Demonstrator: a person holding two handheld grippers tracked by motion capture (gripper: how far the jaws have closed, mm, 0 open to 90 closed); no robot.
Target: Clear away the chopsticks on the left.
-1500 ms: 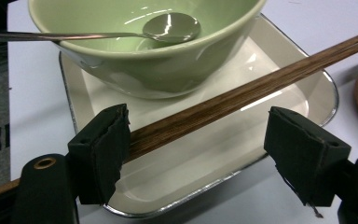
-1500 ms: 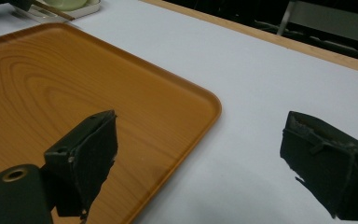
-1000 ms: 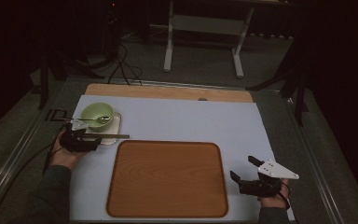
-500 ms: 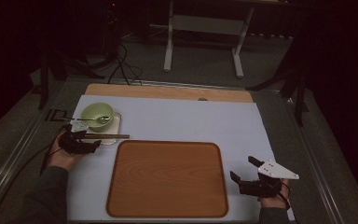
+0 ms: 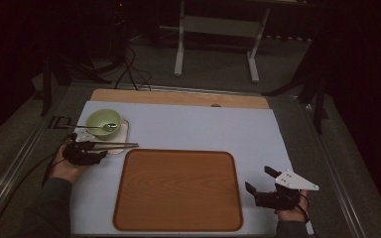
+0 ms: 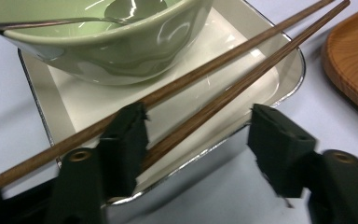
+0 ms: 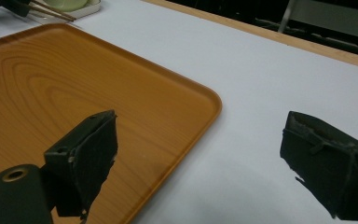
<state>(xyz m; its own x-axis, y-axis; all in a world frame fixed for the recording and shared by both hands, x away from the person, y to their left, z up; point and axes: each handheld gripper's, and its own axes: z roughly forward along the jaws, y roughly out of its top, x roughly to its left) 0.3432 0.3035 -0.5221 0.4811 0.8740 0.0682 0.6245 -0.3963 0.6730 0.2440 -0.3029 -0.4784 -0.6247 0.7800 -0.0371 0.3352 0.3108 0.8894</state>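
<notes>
A pale green bowl [image 5: 103,121] [image 6: 121,46] with a metal spoon [image 5: 110,127] [image 6: 51,22] in it stands on a small white tray [image 5: 122,135] [image 6: 242,51] at the left. Two brown chopsticks [image 5: 116,145] [image 6: 242,86] lie across that tray's near rim. My left gripper [image 5: 96,148] [image 6: 198,126] sits at their near ends. Its jaws have just been closing. One chopstick runs between them against the left jaw, the other passes over that jaw, and the right jaw stands apart. My right gripper [image 5: 258,179] [image 7: 200,123] rests open and empty at the front right.
A large wooden tray [image 5: 178,191] [image 7: 51,84] [image 6: 354,70] lies bare in the middle of the white mat [image 5: 203,129]. A wooden strip [image 5: 178,97] edges the mat's far side. Cables and a stand's legs are on the floor beyond the table.
The left gripper's jaws have drawn closer together at the chopsticks' near ends. Both hands stay where they were, and the bowl and trays have not shifted.
</notes>
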